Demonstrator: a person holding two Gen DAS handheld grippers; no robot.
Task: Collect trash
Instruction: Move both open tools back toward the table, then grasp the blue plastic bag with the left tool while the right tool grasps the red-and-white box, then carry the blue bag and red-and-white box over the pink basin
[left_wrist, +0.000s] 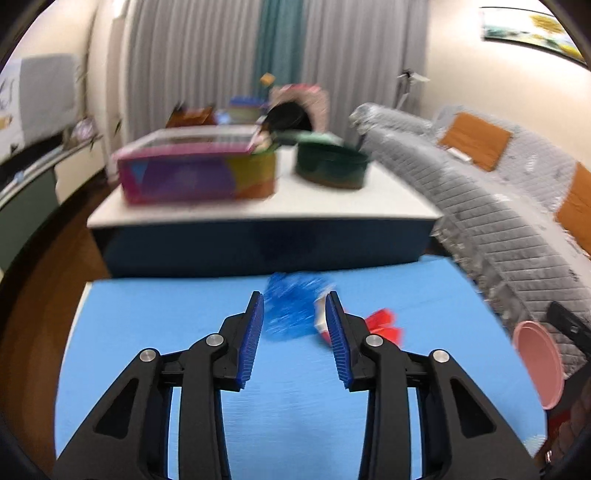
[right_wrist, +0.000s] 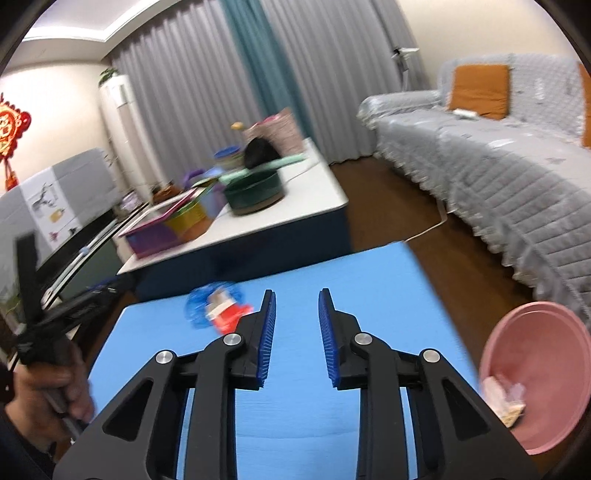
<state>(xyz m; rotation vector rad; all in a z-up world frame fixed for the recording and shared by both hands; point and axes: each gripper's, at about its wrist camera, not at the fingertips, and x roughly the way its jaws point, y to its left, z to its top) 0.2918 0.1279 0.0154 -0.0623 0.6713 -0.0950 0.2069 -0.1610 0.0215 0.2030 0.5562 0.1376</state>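
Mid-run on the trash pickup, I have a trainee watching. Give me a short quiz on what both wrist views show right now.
1. True or false: the left gripper is clamped on the blue wrapper.
2. Where does the pink bowl sit on the blue mat? A) near the right edge B) dead centre C) at the far left corner
3. Fill in: besides the blue wrapper, the loose trash on the mat includes a ___-coloured piece.

Key
1. False: its jaws stand apart, the wrapper lying ahead of the tips.
2. A. It already holds some pale scraps.
3. Red. The right gripper holds nothing.
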